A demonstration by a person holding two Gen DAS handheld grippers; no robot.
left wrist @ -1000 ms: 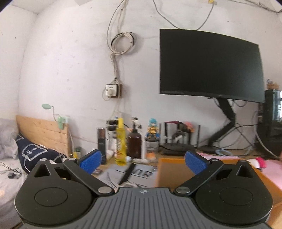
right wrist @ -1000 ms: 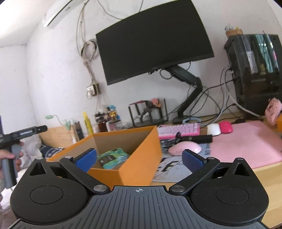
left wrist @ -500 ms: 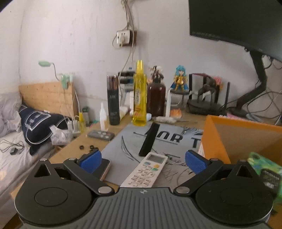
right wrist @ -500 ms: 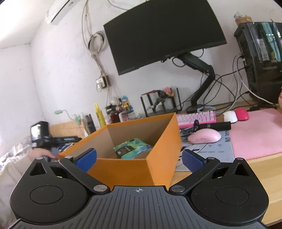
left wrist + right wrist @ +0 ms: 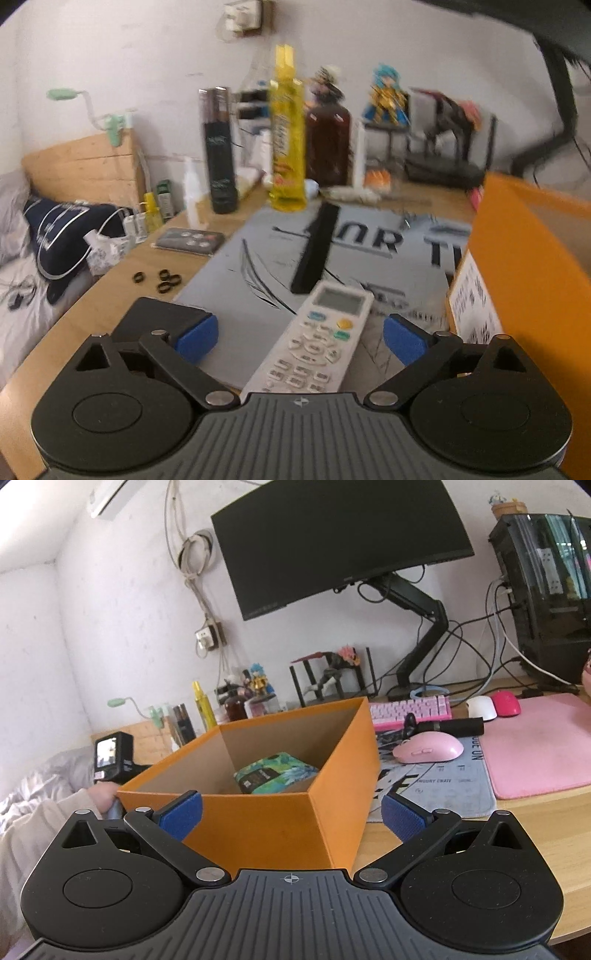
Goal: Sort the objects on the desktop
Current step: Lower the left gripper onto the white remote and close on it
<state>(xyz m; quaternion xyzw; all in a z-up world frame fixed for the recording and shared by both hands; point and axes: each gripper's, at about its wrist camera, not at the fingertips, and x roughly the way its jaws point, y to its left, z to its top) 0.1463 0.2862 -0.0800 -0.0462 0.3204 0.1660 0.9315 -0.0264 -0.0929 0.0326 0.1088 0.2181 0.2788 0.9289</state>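
A white remote control lies on the grey desk mat, and my left gripper is open with its blue pads on either side of the remote's near half, not touching it. A black comb lies just beyond the remote. The orange box stands to the right. In the right wrist view the same orange box holds a green patterned packet. My right gripper is open and empty, hovering before the box's near wall.
A black phone lies under the left finger, small black rings and a dark case left of the mat. Bottles and figurines line the back. A pink mouse, pink keyboard and pink pad lie right of the box.
The left gripper has tilted down from the wall and moved forward until the remote lies between its open fingers. The right gripper has edged closer to the box.
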